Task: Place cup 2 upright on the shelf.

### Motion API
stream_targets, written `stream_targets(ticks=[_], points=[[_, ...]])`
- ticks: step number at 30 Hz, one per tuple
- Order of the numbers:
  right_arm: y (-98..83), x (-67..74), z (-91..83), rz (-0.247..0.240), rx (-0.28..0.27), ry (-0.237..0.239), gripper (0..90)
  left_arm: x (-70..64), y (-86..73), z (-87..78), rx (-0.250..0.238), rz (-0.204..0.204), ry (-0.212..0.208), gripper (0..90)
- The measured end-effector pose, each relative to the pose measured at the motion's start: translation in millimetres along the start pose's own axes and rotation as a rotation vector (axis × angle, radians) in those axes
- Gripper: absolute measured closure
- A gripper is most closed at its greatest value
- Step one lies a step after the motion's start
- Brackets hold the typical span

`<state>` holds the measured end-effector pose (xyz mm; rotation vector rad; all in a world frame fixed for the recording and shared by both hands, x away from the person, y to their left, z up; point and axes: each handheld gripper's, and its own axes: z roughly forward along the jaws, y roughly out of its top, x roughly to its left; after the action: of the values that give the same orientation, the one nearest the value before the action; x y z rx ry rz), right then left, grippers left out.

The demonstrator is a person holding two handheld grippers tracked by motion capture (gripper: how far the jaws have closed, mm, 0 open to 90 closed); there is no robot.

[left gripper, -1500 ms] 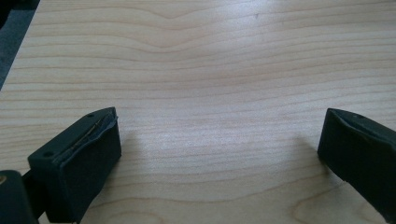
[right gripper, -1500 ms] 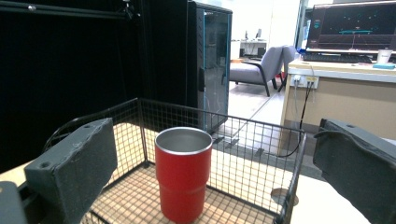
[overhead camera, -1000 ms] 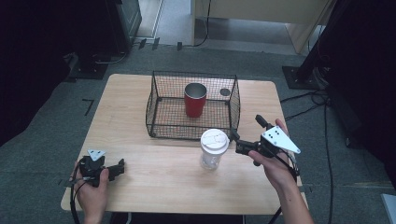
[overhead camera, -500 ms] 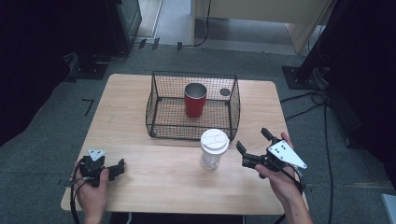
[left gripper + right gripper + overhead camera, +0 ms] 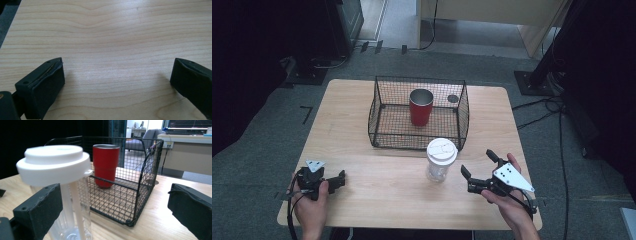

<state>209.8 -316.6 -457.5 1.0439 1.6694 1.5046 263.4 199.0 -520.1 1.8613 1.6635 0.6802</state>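
table: a pale wooden table [image 5: 377, 200] is seen bearing everything.
basket: a black wire mesh basket [image 5: 384, 117] stands at the far middle, with a red metal tumbler [image 5: 421, 107] upright inside.
cup: a clear plastic cup with a white lid [image 5: 440, 160] stands upright just outside the basket's near wall, judged light, thin-walled, slippery and easily crushed; the mid-wall below the lid is best taken, gently.
right gripper [image 5: 477, 173]: held just beside the cup, jaws spread apart, nothing gripped.
left gripper [image 5: 337, 179]: rested near the table's near left corner, jaws apart over bare wood.
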Motion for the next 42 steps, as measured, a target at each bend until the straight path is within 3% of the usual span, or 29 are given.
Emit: stream_targets(ticks=[18,42], points=[[-18.7,21.5,4.1,-0.008,0.046,0.063,0.0,0.0,0.0,0.0,0.0,0.0,0.0,0.0],[-17.3,41.9,20.7,-0.015,0.057,0.114,0.0,0.0,0.0,0.0,0.0,0.0,0.0,0.0]])
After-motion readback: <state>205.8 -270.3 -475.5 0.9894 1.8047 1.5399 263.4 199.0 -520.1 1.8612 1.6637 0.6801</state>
